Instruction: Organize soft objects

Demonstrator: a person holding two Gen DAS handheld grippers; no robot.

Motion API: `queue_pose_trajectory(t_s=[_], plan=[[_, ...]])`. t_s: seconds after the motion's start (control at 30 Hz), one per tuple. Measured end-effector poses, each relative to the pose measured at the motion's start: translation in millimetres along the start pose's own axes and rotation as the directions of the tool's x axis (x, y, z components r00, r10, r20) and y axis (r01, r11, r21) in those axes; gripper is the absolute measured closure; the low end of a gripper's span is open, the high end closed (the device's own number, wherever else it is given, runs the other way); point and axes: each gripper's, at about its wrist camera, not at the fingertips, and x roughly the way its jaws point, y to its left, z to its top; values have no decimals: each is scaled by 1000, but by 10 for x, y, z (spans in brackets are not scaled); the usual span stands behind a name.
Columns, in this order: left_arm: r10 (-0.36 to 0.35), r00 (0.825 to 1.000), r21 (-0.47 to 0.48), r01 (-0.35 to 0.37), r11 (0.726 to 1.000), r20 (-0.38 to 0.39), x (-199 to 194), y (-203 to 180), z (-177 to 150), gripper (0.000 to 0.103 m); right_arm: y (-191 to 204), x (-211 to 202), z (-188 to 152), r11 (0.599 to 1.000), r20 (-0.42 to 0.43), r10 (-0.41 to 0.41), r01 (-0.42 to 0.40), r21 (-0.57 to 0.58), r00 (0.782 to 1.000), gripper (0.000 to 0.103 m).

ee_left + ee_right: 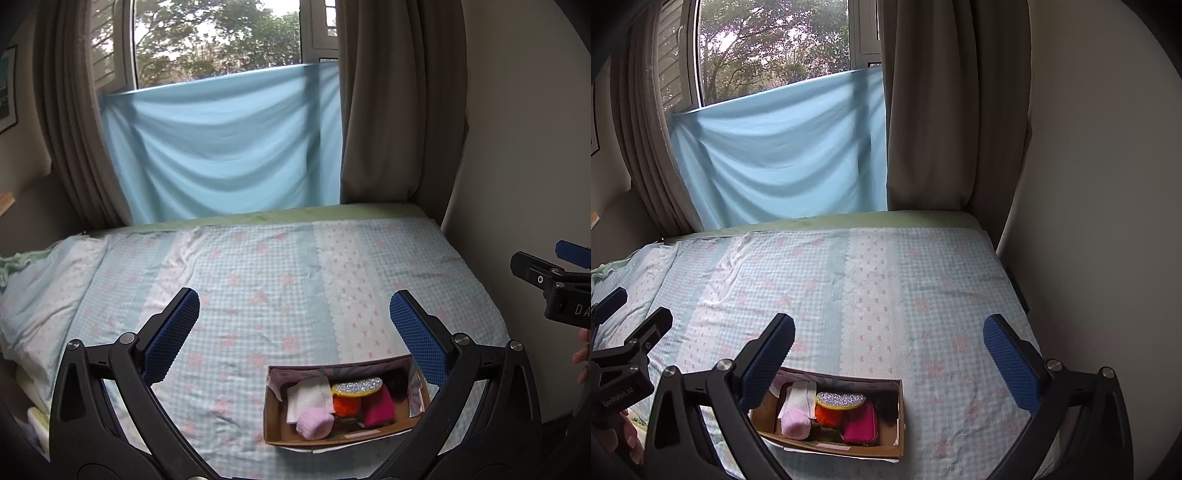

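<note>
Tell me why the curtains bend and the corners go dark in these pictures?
Left wrist view: fisheye lens bows the curtains, blackens the corners; daylight from the window, slightly blurred. Right wrist view: same curving; the cardboard box stays sharp, soft shadows.

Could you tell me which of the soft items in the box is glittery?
The silver sequined piece atop the orange pom-pom in the cardboard box; the others are matte.

Bare bedspread (258, 280) all around the filled cardboard box (343, 435); wall (1089, 221) close right.
</note>
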Motion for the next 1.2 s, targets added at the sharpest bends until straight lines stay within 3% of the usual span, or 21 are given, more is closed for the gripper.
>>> queue_pose_trajectory(t_s=[1.2], plan=[[43,996,-3,-43,999,77,-128,40,21,0,50,-110,77,1000,85,-9,10,-19,996,1]])
